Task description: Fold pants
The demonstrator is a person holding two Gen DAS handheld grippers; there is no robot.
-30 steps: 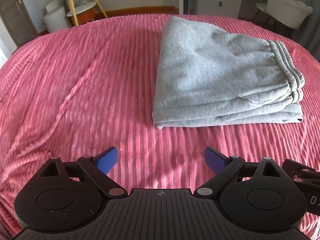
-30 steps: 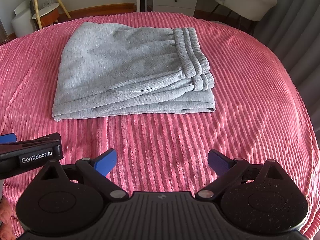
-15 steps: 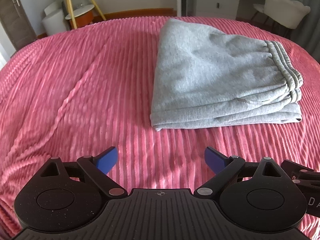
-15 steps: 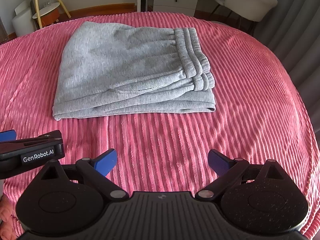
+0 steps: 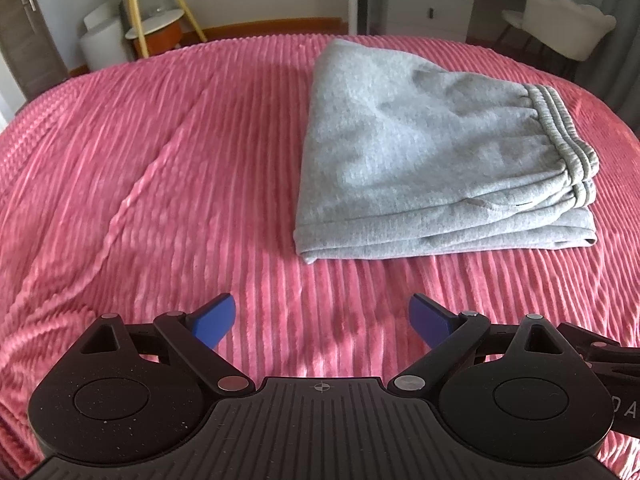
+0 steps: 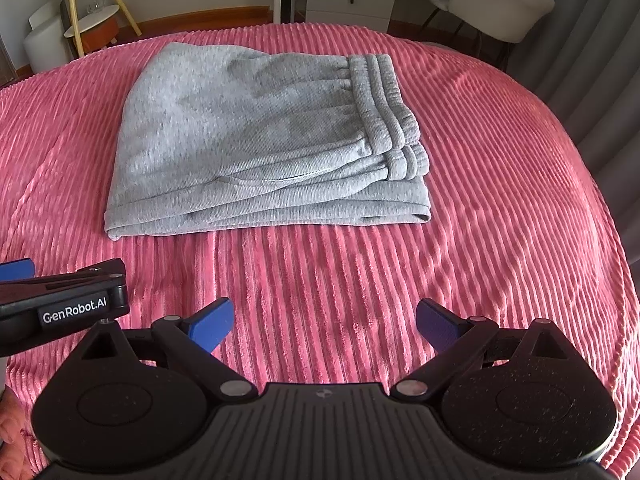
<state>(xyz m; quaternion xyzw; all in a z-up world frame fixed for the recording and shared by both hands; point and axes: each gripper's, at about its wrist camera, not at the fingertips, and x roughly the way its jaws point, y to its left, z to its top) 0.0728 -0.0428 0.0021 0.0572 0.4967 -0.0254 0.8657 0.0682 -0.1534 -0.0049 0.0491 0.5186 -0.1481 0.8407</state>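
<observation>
I see the grey pants (image 6: 260, 136) lying folded into a compact, roughly rectangular stack on the pink ribbed bedspread (image 6: 500, 220), flat and at rest. Their ribbed elastic waistband (image 6: 384, 96) sits doubled along the right edge, with the layered fold edges facing me. From my left camera the same pants (image 5: 420, 160) lie to the right of centre.
</observation>
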